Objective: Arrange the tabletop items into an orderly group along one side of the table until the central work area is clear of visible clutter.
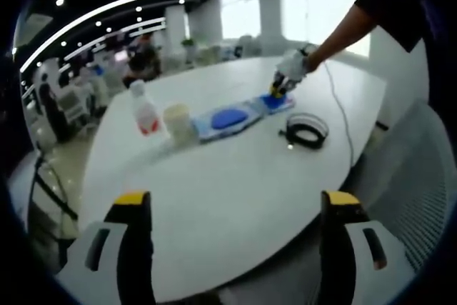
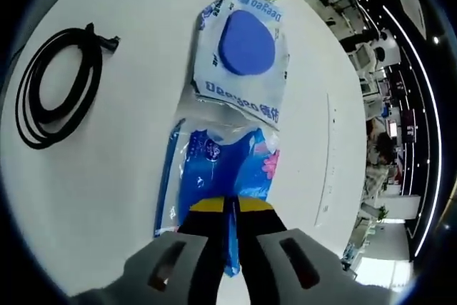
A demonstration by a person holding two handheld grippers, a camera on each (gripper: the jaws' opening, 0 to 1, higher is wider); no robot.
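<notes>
Two packs lie end to end on the table (image 1: 235, 205): blue pack (image 2: 221, 176) at 6 o'clock in the right gripper view, white pack (image 2: 246, 48) at 12. Right gripper (image 2: 230, 208) pinched shut on the blue pack's edge. Cable (image 2: 57, 87) coiled at 9. Left gripper (image 1: 235, 208) wide open, empty, above the table; bottle (image 1: 145, 108) and cup (image 1: 178, 121) at 11.

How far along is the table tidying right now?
Early on. Nothing looks grouped yet: the bottle, cup, packets and coiled cable all lie spread across the table. In hand: the right gripper is shut on the blue packet, beside the wipes packet. The left gripper is open, holding nothing. Everything remains to be moved aside.
</notes>
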